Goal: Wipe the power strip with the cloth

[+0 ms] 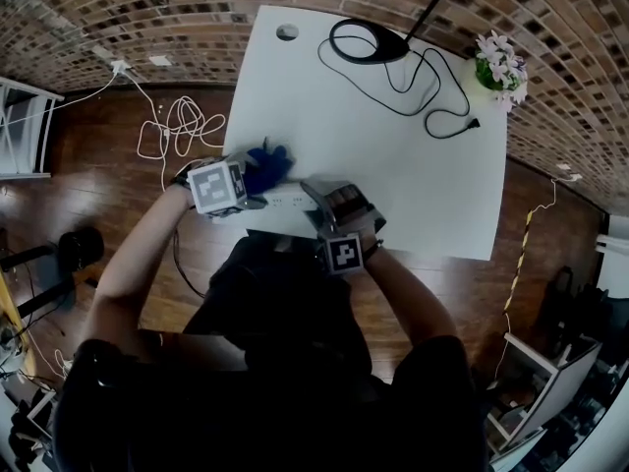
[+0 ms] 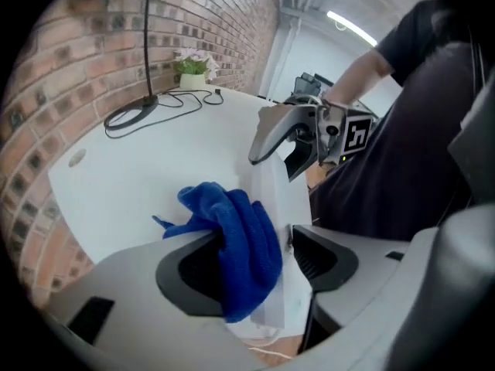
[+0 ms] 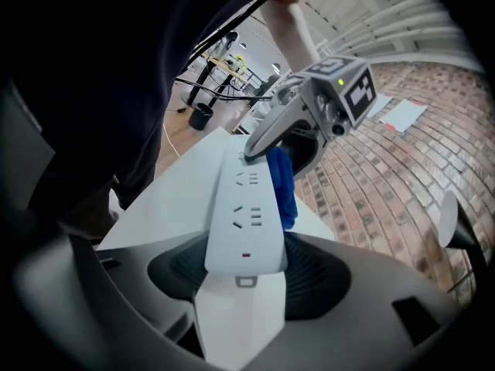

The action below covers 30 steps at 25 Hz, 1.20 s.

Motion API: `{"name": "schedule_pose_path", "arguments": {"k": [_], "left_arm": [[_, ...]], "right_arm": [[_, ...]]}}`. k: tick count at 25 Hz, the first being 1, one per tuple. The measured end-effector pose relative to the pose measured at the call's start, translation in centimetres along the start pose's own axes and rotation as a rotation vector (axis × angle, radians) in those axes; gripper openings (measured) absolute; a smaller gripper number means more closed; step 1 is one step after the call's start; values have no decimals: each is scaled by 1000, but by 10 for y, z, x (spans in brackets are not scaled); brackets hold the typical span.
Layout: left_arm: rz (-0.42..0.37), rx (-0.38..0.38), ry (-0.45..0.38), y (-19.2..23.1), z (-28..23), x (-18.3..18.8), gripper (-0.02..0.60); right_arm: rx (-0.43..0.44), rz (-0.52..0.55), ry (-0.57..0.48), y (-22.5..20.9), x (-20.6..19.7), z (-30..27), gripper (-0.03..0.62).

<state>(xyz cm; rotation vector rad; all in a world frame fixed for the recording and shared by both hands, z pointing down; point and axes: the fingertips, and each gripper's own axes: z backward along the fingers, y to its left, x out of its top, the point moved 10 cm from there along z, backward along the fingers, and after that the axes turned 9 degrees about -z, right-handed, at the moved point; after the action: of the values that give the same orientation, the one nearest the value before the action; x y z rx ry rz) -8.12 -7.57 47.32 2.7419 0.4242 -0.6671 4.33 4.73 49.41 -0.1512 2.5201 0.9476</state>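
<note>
Office/lab w/ brick wall [image 1: 147,8], desk [image 1: 373,155]

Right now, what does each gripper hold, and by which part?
The left gripper pinches the blue cloth at its bunched middle; the right gripper grips the power strip by the end with the red mark.

On table [image 1: 413,185], near edge: power strip [image 1: 287,203] — cloth [image 1: 267,165] against its left end; lamp base [image 1: 369,42] behind.
</note>
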Motion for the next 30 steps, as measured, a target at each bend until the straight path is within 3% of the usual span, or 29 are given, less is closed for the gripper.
{"name": "schedule_pose_path", "arguments": {"k": [3,7,10,13,15,20,24,26,27,28,30], "left_arm": [[75,-127,-46,15,-11,-6,304],[89,-211,24,18,-27,-5,295],[101,-222,15,17,-31,-2,257],[88,-198,-24,10,-30,-1,245],[32,-140,-27,2,-26,4,241],[-180,122,53,-17,-25,22,241],[-232,287,69,-21,-37,18,242],[-259,360,71,-26,-41,17,245],[-261,393,70,-28,-42,17,246],[-254,420,67,-29,-42,16,252],[-227,457,44,-29,-39,14,265]], "right_arm": [[-23,45,-4,2,3,0,256],[-37,83,-3,0,9,-1,256],[-39,58,6,1,6,-2,256],[-2,-35,21,1,4,-3,272],[36,-129,6,-1,2,0,316],[119,-354,-53,3,-17,11,360],[155,-587,-93,-10,-24,4,360],[193,-761,-121,-19,-28,-2,316],[202,-822,-132,-23,-29,-5,257],[202,-843,-137,-24,-30,-7,220],[186,-802,-136,-23,-29,-8,224]]}}
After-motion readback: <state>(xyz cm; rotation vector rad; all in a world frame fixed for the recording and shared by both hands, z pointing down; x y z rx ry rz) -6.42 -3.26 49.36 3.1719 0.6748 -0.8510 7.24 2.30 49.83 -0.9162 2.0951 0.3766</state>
